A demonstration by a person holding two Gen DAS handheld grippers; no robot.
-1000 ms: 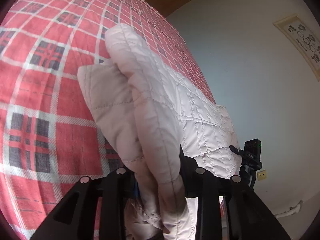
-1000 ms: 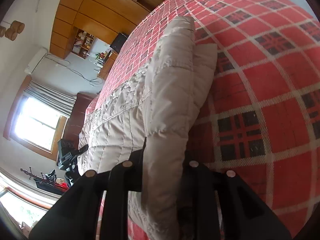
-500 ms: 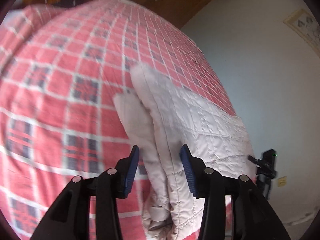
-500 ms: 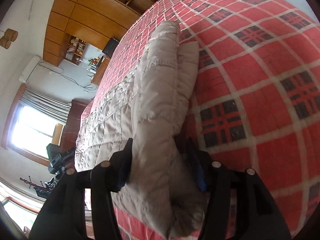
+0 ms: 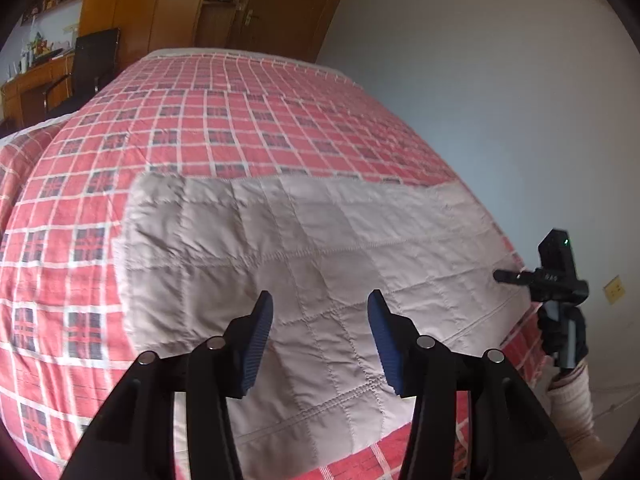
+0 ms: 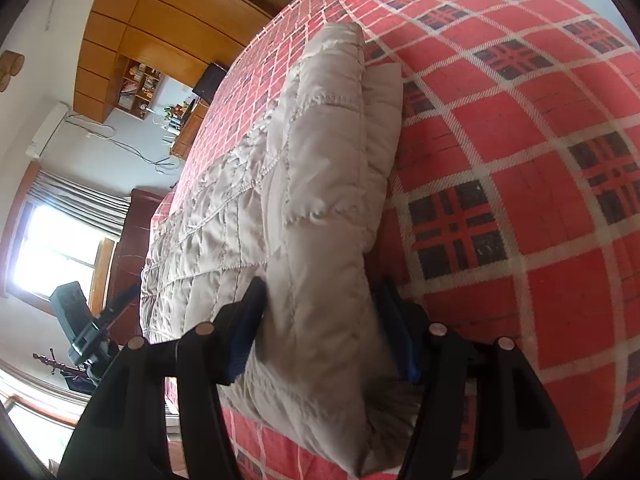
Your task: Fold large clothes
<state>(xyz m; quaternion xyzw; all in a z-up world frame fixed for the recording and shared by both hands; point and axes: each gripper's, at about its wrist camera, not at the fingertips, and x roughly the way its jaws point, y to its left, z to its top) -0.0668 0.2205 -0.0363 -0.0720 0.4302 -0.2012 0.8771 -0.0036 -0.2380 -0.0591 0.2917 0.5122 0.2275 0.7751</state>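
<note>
A pale beige quilted garment (image 5: 304, 240) lies folded flat in a wide rectangle on the red plaid bedspread (image 5: 240, 120). My left gripper (image 5: 320, 304) hovers open above its near edge, holding nothing. In the right wrist view the garment's thick folded end (image 6: 320, 200) runs away from me. My right gripper (image 6: 320, 292) is open, its blue pads (image 6: 244, 332) standing on either side of that end without pinching it. At the garment's far right end the right gripper (image 5: 556, 276) shows in the left wrist view, held in a hand.
The bed fills both views, with bare plaid (image 6: 520, 200) beside the garment. A pale wall (image 5: 500, 100) borders the bed on one side. Wooden cabinets (image 6: 160, 32), a desk with a chair (image 5: 92, 68) and a bright window (image 6: 52, 256) stand beyond.
Both grippers opened and let go of the garment's fold. The left one pulled back and up, so the whole folded garment now shows. The right one stays at the end.
</note>
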